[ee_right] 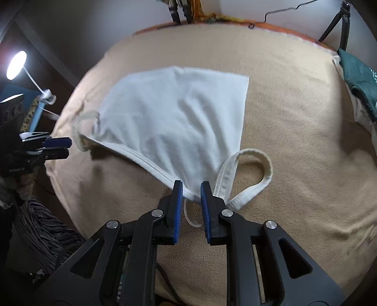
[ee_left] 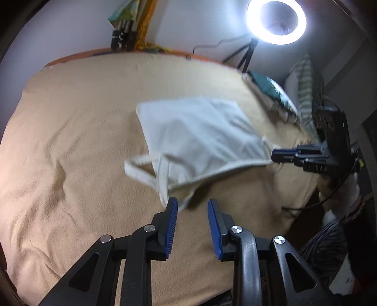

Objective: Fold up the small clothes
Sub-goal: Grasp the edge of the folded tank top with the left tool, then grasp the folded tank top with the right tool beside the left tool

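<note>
Because the small white cotton sleeveless top (ee_right: 179, 117) lies spread on the tan fleece blanket (ee_right: 294, 141) with its plain hem at the far side and its two ribbed shoulder straps toward the person, its long axis runs away from both tools, and the coming fold looks to turn on lifting that near strap edge and carrying it forward to the hem. One strap loop (ee_right: 252, 169) lies just right of the right gripper (ee_right: 191, 186), whose blue-padded jaws stand partly apart with the neckline corner of the top lying between them; whether the pads already bear on the cloth I cannot tell, but they are not clenched. Across the garment, the left gripper (ee_left: 192, 203) is also released, its jaws wide apart, with the other strap corner (ee_left: 175, 190) just ahead of and beside its left pad (ee_left: 173, 221), touching or nearly so. In the left wrist view the cloth is blurred by motion. Each hand is nearest its own strap corner, so a two-handed pinch seems the natural next step. At the outer edges sit a bright ring light on a tripod (ee_left: 276, 22) and a teal cushion (ee_right: 358, 75).
</note>
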